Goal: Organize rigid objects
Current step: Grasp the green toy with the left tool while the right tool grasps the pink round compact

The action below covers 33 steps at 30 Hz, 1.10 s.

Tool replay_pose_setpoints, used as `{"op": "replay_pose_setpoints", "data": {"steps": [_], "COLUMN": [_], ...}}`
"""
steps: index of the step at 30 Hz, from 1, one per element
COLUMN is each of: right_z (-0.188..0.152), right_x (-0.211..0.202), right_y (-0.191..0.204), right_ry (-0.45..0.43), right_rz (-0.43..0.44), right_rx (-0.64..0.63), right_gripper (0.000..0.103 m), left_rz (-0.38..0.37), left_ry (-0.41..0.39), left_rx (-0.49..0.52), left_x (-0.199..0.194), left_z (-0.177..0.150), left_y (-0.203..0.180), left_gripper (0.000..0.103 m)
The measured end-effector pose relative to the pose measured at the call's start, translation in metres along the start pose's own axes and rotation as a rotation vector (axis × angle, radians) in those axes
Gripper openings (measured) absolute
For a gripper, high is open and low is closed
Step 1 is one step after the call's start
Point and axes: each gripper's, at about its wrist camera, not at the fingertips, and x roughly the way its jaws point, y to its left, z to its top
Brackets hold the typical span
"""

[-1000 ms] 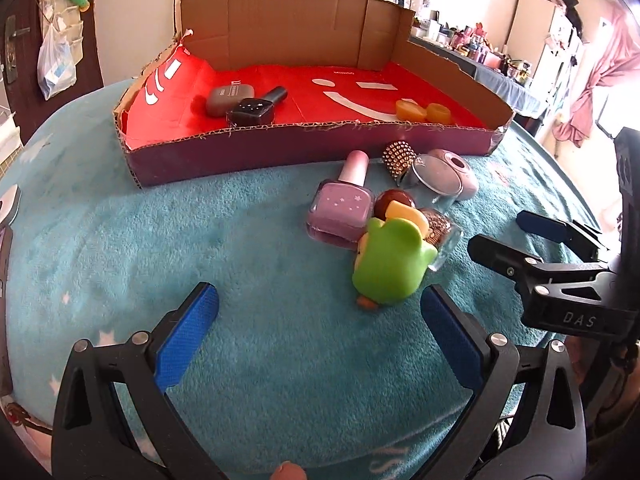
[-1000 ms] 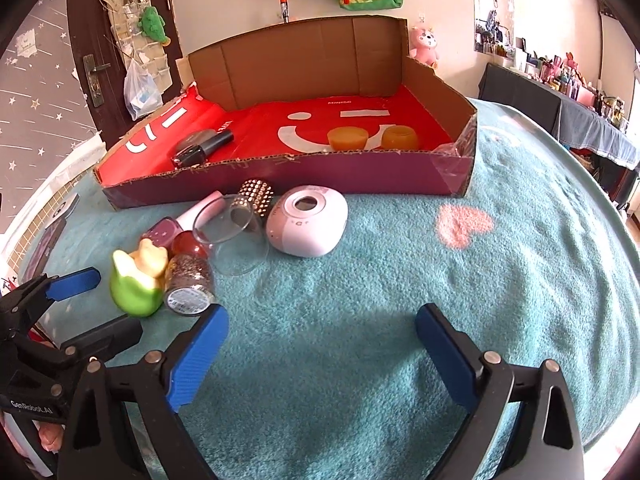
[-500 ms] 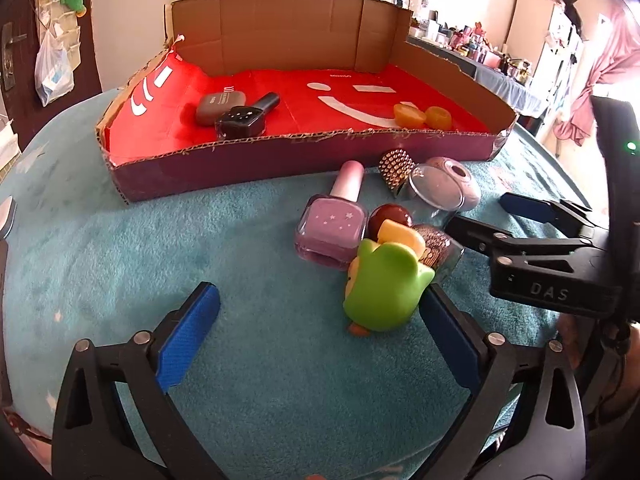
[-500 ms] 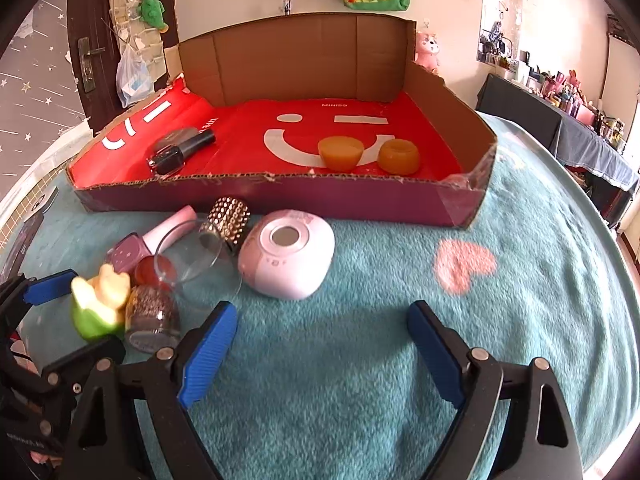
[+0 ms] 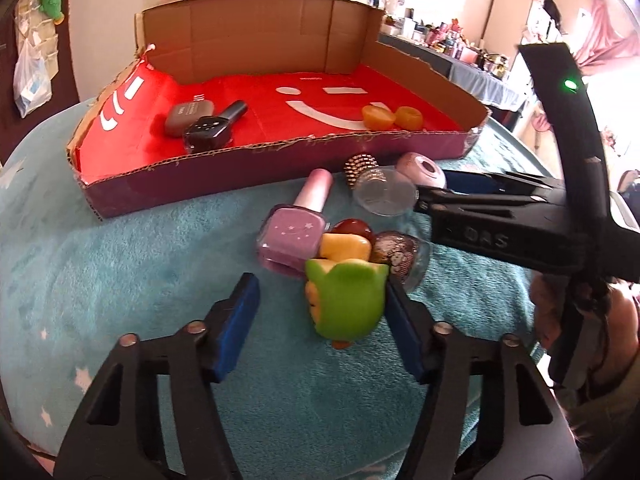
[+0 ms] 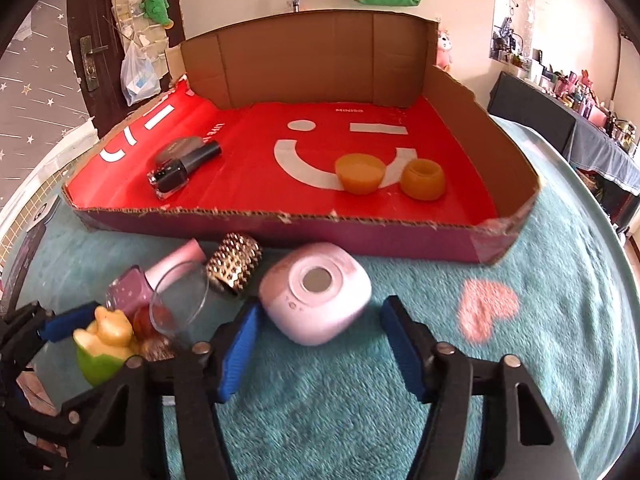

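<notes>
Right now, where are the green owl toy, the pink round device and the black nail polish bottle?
green owl toy (image 5: 347, 300), left wrist view, middle of its green back.
pink round device (image 6: 316, 298), right wrist view, its top face.
black nail polish bottle (image 6: 173, 172), right wrist view, its glass body.

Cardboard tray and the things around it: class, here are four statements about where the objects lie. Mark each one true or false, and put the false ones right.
1. Two orange cups sit inside the cardboard tray. True.
2. The pink nail polish bottle lies inside the tray. False: it lies on the teal blanket, in front of the tray.
3. A dark nail polish bottle lies on the tray's red floor. True.
4. The green toy stands beside the orange cups. False: it is outside the tray, on the blanket, close to the pink bottle.
</notes>
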Motion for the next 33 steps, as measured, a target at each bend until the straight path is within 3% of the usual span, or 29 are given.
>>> {"op": "replay_pose_setpoints", "data": {"steps": [5, 17, 23, 33], "right_z": [0.004, -0.008, -0.030, -0.054], "right_x": [0.004, -0.006, -0.024, -0.041], "right_y": [0.001, 0.000, 0.004, 0.013], "right_ry": [0.003, -0.009, -0.011, -0.043], "right_rz": [0.003, 0.024, 0.041, 0.055], "right_rx": [0.000, 0.017, 0.008, -0.014], "right_gripper": [0.059, 0.058, 0.058, 0.059], "left_rz": [-0.056, -0.093, -0.034, 0.004], "left_ry": [0.007, 0.009, -0.003, -0.017], "left_rx": [0.006, -0.045, -0.073, -0.105], "left_x": [-0.001, -0.009, -0.020, -0.018], "left_z": [-0.001, -0.007, -0.013, -0.014], "left_y": [-0.005, 0.010, 0.027, 0.039], "left_gripper": [0.036, 0.035, 0.034, 0.035]}}
